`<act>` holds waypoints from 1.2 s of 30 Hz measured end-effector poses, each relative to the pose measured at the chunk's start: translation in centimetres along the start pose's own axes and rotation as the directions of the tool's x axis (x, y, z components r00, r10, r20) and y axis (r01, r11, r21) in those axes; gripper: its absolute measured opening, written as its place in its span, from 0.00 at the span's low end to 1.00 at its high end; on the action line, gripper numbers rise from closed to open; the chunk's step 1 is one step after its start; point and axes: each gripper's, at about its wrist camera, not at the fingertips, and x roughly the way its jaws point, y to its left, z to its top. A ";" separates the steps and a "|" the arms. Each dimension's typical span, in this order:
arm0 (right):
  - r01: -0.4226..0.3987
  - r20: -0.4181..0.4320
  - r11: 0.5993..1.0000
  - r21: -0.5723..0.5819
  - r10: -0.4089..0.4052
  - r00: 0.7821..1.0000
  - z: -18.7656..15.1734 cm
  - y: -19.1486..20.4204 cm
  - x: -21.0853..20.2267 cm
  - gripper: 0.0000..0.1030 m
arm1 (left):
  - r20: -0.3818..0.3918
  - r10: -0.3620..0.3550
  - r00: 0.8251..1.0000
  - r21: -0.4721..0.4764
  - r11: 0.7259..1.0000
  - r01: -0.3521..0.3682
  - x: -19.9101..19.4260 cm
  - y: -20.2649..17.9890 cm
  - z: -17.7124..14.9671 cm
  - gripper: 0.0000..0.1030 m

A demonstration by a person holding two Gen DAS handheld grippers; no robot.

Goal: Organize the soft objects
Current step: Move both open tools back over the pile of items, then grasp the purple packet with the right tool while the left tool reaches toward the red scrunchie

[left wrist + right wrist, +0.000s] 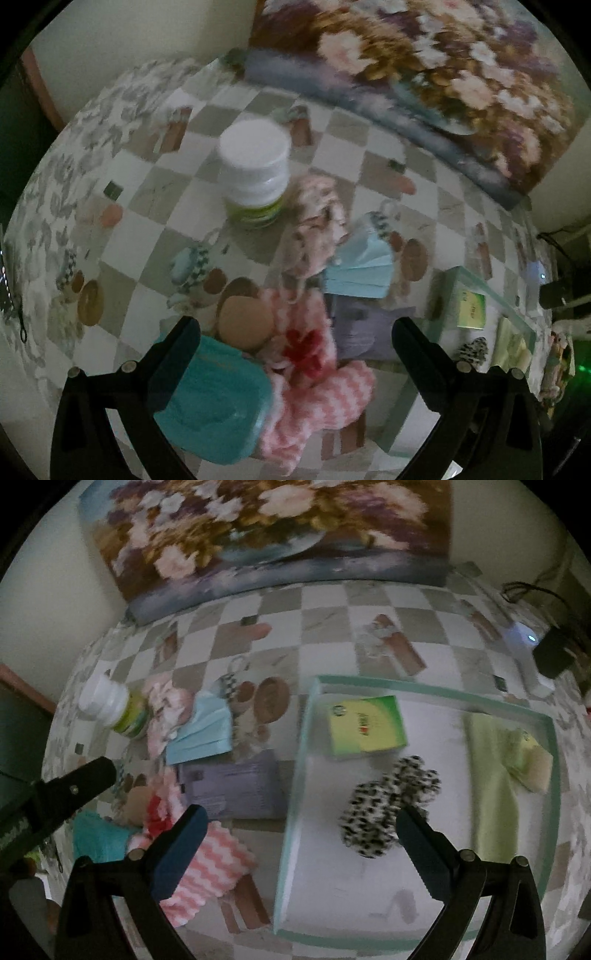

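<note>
Right hand-held gripper (297,845) spread wide, empty, above tray rim (295,786); left hand-held gripper (295,350) likewise agape over pink chevron cloth (317,402); spotted scrunchie (388,805) lies in tray.

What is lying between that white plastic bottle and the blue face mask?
A crumpled pink-and-white floral cloth lies between the white plastic bottle and the light blue pleated face mask, apparently touching both. Both wrist views show it.

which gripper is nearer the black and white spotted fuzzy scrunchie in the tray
Right. The right gripper hangs open just above the black and white spotted fuzzy scrunchie, one finger beside it. The left gripper is open over the pink pile outside the tray.
</note>
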 end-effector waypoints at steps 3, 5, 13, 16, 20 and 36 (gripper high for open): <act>-0.043 -0.014 0.999 -0.007 0.043 0.999 0.2 0.8 0.9 1.00 | -0.016 0.001 1.000 -0.021 1.000 -0.001 0.8 0.7 0.4 1.00; -0.060 -0.019 0.998 -0.018 0.060 0.998 0.4 1.5 1.5 1.00 | -0.030 -0.003 1.000 -0.037 0.999 0.002 1.6 1.1 0.7 1.00; -0.088 -0.048 0.993 -0.083 0.085 0.995 0.6 4.2 3.7 1.00 | -0.070 0.014 0.997 -0.037 0.999 -0.017 3.4 1.6 1.5 1.00; -0.070 -0.051 0.991 -0.114 0.064 0.997 0.6 5.0 4.4 1.00 | -0.071 0.019 0.997 -0.038 0.999 -0.022 3.5 1.7 1.8 1.00; -0.049 -0.046 0.990 -0.136 0.043 0.998 0.7 5.5 5.3 0.99 | -0.069 0.026 0.997 -0.056 0.998 -0.030 3.7 2.0 2.1 1.00; -0.044 -0.094 0.986 -0.159 0.030 0.995 1.5 7.0 8.9 0.94 | -0.081 0.014 0.997 -0.111 0.994 -0.023 4.6 2.5 2.9 1.00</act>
